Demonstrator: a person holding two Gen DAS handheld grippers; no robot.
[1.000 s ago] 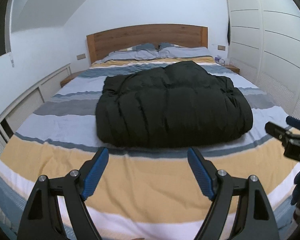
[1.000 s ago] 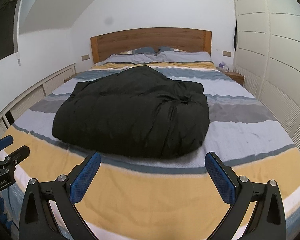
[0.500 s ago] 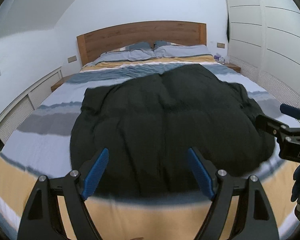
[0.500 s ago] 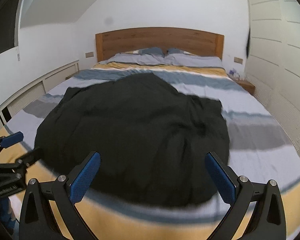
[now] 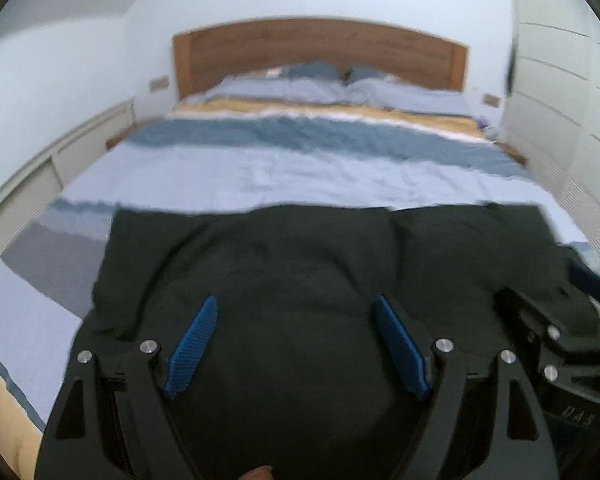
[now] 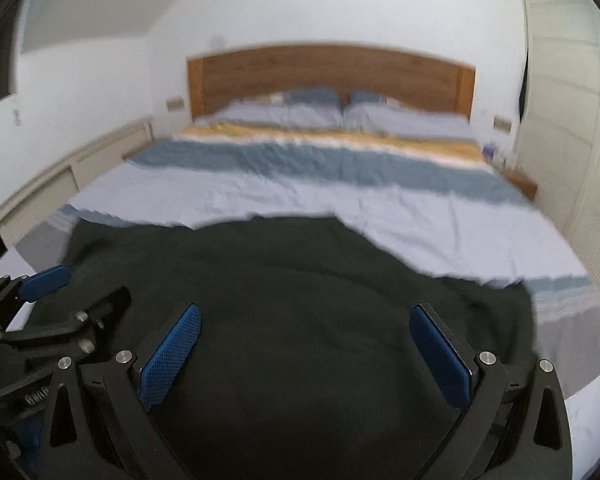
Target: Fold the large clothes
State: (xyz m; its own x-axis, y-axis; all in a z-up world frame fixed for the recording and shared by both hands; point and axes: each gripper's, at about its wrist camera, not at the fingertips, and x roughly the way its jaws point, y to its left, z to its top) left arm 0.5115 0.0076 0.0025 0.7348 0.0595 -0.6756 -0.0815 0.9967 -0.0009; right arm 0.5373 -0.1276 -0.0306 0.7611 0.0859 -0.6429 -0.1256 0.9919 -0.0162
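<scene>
- Now the dark quilted garment lies spread on the bed, filling the lower half of both views from about 8 o'clock round to 4 o'clock; both pictures are motion-blurred.
- Left hand-held gripper hangs just over the garment at 6 o'clock, released, its blue pads wide apart with nothing between them.
- Right hand-held gripper is likewise released over the garment, blue pads spread with only dark fabric below.
- Each gripper shows in the other's view: the right one at 4 o'clock, the left one at 8 o'clock.
- Striped bedding runs toward 12 o'clock, to the pillows and wooden headboard.
- White panelled wardrobe stands at 3 o'clock.
</scene>
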